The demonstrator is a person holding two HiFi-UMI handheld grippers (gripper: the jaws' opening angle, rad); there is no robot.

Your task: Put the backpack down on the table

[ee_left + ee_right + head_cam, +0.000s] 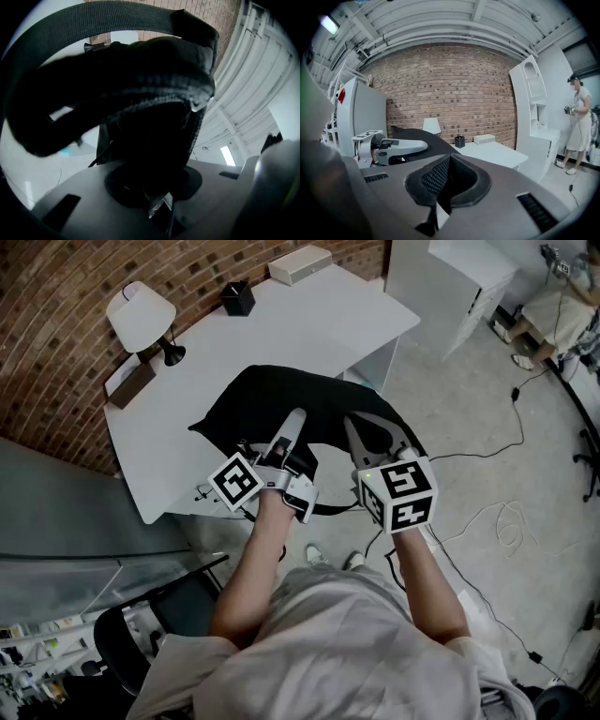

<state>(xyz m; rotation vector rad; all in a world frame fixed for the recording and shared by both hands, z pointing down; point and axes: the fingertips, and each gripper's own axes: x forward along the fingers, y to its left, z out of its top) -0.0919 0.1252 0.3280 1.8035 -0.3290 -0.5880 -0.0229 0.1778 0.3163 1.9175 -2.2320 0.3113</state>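
Note:
The black backpack (272, 404) is spread over the near part of the white table (309, 324), with its right side past the table's edge. I cannot tell whether it rests fully on the top. My left gripper (292, 423) is shut on the backpack's padded top handle (117, 89), and a flat black strap (93, 18) arches above it. My right gripper (354, 427) hovers over the bag's right side, shut, with nothing between its mesh pads (436, 178). In the right gripper view the left gripper (393, 147) lies against the backpack (417, 136).
A white lamp (141, 315), a small black box (238, 298) and a white box (300, 263) stand along the table's far edge by the brick wall. A white cabinet (450, 277) is on the right, with cables (506, 521) on the floor. A person (579, 126) stands far right.

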